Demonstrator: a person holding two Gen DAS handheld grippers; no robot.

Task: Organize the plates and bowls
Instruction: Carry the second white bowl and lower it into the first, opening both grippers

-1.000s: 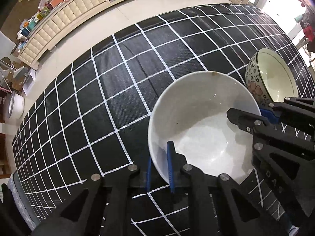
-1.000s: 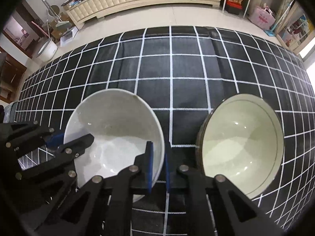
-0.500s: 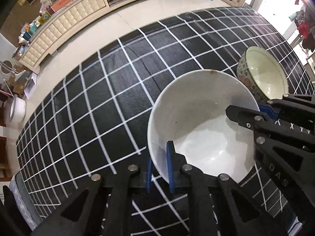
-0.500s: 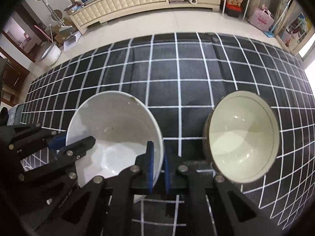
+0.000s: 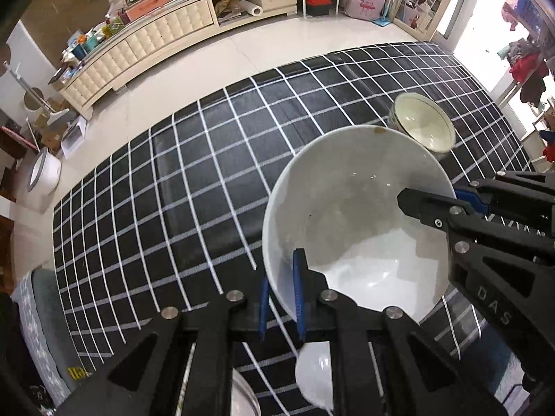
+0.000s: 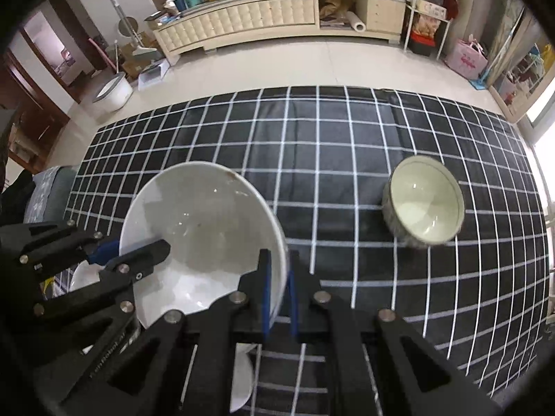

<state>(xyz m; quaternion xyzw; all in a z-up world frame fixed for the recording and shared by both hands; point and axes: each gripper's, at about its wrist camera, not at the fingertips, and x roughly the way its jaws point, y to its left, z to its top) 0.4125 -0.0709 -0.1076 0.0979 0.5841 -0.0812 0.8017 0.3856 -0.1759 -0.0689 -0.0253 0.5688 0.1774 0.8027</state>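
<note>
A large white bowl (image 5: 357,228) (image 6: 204,228) hangs above the black checked tablecloth (image 5: 208,180) (image 6: 329,159), held from both sides. My left gripper (image 5: 280,277) is shut on its near-left rim; it shows in the right wrist view as the left gripper (image 6: 104,254). My right gripper (image 6: 277,287) is shut on the opposite rim and reaches in as the right gripper (image 5: 458,197). A smaller patterned bowl (image 5: 424,125) (image 6: 425,201) stands on the cloth to the right. Below the lifted bowl lies another white dish (image 5: 315,378) (image 6: 241,374), mostly hidden.
The table's far edge (image 6: 312,87) meets a pale tiled floor. A long cream cabinet (image 6: 249,22) runs along the back wall. A white round bin (image 6: 112,92) stands on the floor at left. A grey patterned cushion (image 5: 45,315) lies at the table's left end.
Both grippers have risen with the white bowl, lifting it clear of the cloth. The patterned bowl now looks smaller and farther away, and a white dish has come into view underneath.
</note>
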